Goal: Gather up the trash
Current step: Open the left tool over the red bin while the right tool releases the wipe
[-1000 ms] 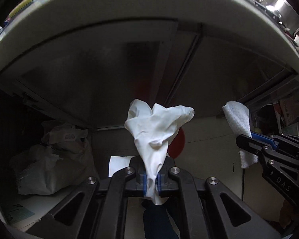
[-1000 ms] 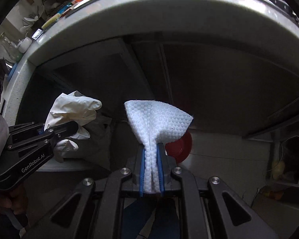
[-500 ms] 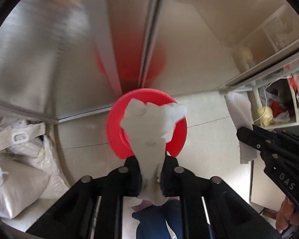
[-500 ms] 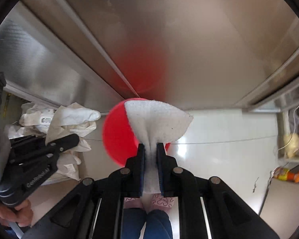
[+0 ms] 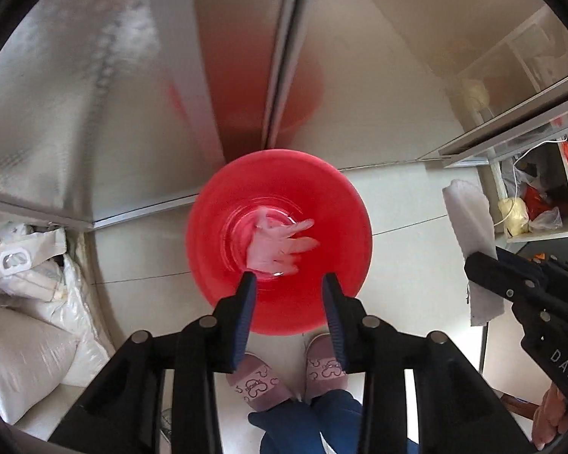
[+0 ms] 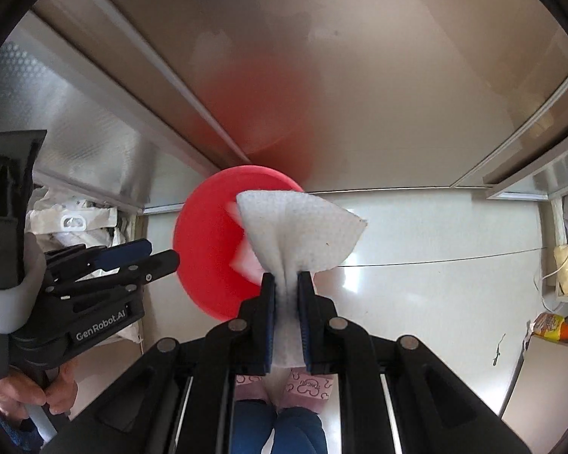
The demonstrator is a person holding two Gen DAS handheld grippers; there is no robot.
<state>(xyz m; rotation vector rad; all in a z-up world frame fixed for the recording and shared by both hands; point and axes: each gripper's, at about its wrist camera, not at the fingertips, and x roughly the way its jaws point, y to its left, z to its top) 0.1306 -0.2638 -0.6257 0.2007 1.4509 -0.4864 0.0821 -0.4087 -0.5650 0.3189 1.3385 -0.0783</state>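
Note:
A red round bin [image 5: 223,227] stands on the pale floor against a steel cabinet. A white disposable glove [image 5: 276,244] lies at its bottom, lit pink. My left gripper [image 5: 288,283] hangs straight above the bin; its jaws are opening and nothing is between them. The right gripper [image 6: 286,283] is shut on a white dimpled paper towel [image 6: 303,234], which fans out above the pads, over the bin's [image 6: 208,242] right side. From the left wrist view the towel [image 5: 469,215] and right gripper [image 5: 484,268] show at the right edge.
Brushed steel cabinet doors [image 5: 113,94] rise behind the bin. White sacks [image 5: 30,302] lie on the left. An open shelf with bags and a yellow ball of string [image 5: 515,212] is on the right. A person's feet in pink slippers [image 5: 253,382] stand below the grippers.
Both grippers dropped from counter level to just over the red bin. The left one opened and the glove fell into the bin. The right one still holds the towel.

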